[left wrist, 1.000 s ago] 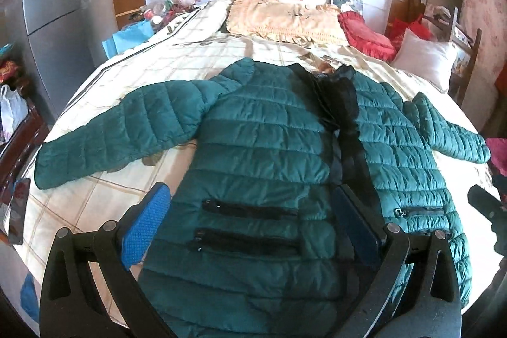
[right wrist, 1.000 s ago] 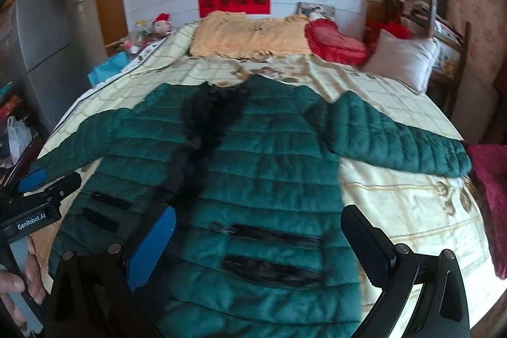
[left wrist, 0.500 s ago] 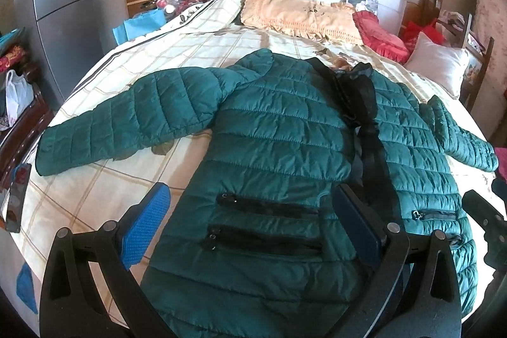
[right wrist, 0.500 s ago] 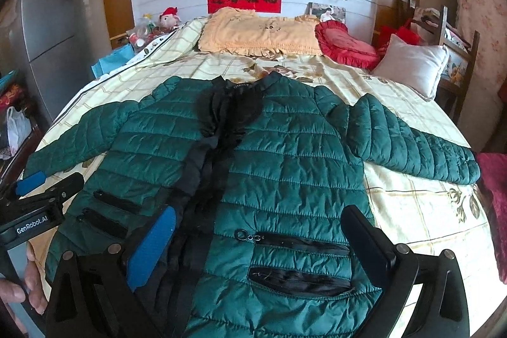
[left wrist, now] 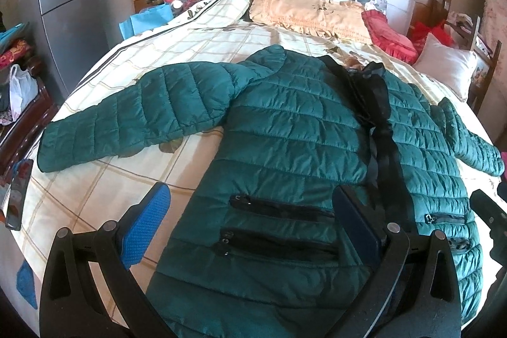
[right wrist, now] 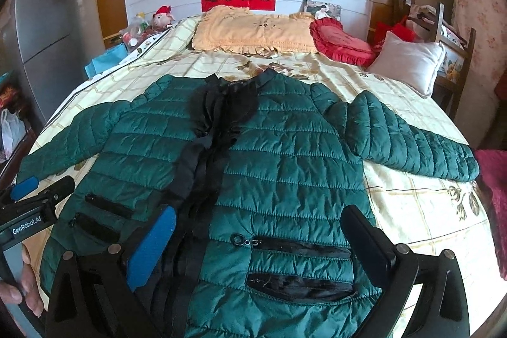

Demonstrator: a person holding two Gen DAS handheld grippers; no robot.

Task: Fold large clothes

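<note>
Since the green jacket (right wrist: pixel 285 167) lies flat on the bed (right wrist: pixel 421 211), sleeves out, both my left hand-held gripper (left wrist: pixel 253 227) and right hand-held gripper (right wrist: pixel 259 239) hover apart; I'd pinch sleeve cuffs first.

A bed (right wrist: pixel 421 211) with a checked cover carries a green jacket (right wrist: pixel 285 167) spread flat, with pillows (right wrist: pixel 253 32) at the far end.

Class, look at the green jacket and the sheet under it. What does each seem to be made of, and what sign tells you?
Jacket: probably a thin synthetic shell such as nylon or polyester over padding. It has a slight sheen, and stitched rows puff into ridges.
Sheet: looks like matte woven cloth, perhaps cotton. It shows no shine and carries a printed check and flowers. The fibre cannot be confirmed.
</note>
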